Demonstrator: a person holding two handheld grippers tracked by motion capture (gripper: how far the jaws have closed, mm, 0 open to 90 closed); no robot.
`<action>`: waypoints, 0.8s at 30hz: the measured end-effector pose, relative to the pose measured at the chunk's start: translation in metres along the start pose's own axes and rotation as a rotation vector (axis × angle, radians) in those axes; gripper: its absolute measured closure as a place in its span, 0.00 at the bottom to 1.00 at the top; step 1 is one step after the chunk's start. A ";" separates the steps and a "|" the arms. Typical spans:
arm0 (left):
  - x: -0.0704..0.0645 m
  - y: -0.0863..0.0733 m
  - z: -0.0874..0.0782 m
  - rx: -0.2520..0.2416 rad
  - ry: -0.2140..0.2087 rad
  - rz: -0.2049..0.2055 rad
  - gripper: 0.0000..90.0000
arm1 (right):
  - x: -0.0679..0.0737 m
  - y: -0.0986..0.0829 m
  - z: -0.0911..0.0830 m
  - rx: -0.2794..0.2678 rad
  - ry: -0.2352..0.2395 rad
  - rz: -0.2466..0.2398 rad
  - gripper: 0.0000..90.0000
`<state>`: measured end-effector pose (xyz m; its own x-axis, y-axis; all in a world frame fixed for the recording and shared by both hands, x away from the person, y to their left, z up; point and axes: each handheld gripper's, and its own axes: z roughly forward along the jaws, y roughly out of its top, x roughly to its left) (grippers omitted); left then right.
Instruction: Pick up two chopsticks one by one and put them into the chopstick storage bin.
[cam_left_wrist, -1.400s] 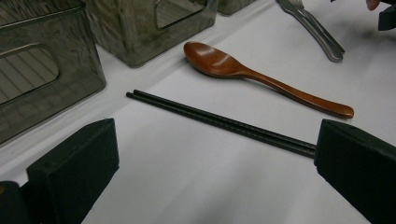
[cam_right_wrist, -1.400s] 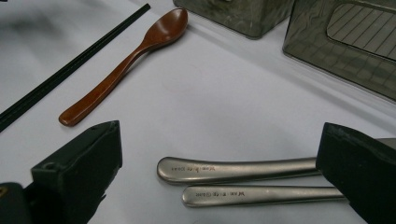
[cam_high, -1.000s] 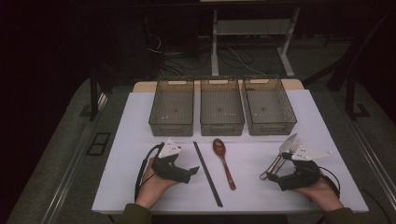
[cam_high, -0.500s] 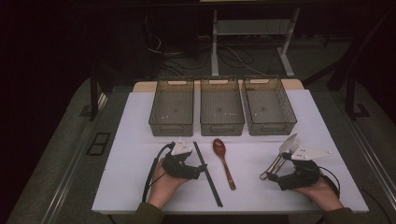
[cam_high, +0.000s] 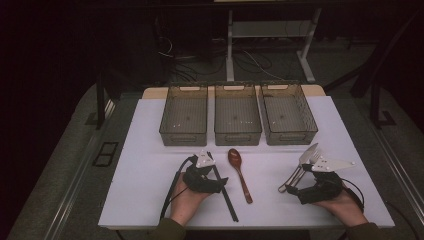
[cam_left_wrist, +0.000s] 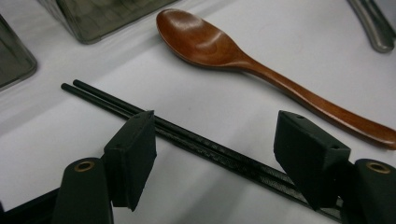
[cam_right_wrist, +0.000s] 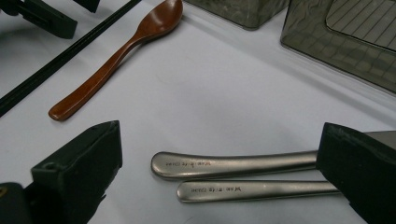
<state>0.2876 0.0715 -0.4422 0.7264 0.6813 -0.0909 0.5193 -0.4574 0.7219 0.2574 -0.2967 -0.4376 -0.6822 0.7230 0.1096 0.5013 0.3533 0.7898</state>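
A pair of black chopsticks (cam_high: 227, 197) (cam_left_wrist: 107, 100) lies on the white table, with a brown wooden spoon (cam_high: 240, 175) (cam_left_wrist: 205, 44) (cam_right_wrist: 112, 60) just to its right. My left gripper (cam_high: 221, 181) (cam_left_wrist: 215, 144) is open and low over the chopsticks, one jaw on either side of them. At the right, two metal utensils (cam_high: 300, 167) lie side by side, their handles (cam_right_wrist: 219, 164) pointing toward me. My right gripper (cam_high: 294, 190) (cam_right_wrist: 224, 161) is open, and its jaws straddle the ends of those handles.
Three dark see-through bins stand in a row at the back of the table: left (cam_high: 182, 137), middle (cam_high: 237, 136), right (cam_high: 292, 135). The white tabletop (cam_high: 145, 170) ends close to my hands. Cables and a metal stand sit on the dark floor beyond.
My left gripper has moved right, from beside the chopsticks to over them, its jaws now straddling them. The right gripper has stayed by the metal utensils.
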 end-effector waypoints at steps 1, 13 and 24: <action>-0.001 0.000 0.001 0.001 0.006 0.003 0.32 | 0.000 0.000 0.000 0.000 0.000 -0.001 0.00; -0.008 -0.001 0.009 0.047 0.035 0.018 0.34 | 0.000 0.000 0.000 0.002 -0.004 -0.003 0.00; -0.015 0.000 0.012 0.071 0.084 0.044 0.36 | 0.000 0.000 0.000 0.005 -0.006 -0.003 0.00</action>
<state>0.2821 0.0543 -0.4491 0.7106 0.7036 -0.0005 0.5204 -0.5251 0.6735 0.2573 -0.2968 -0.4375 -0.6802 0.7256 0.1040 0.5024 0.3582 0.7870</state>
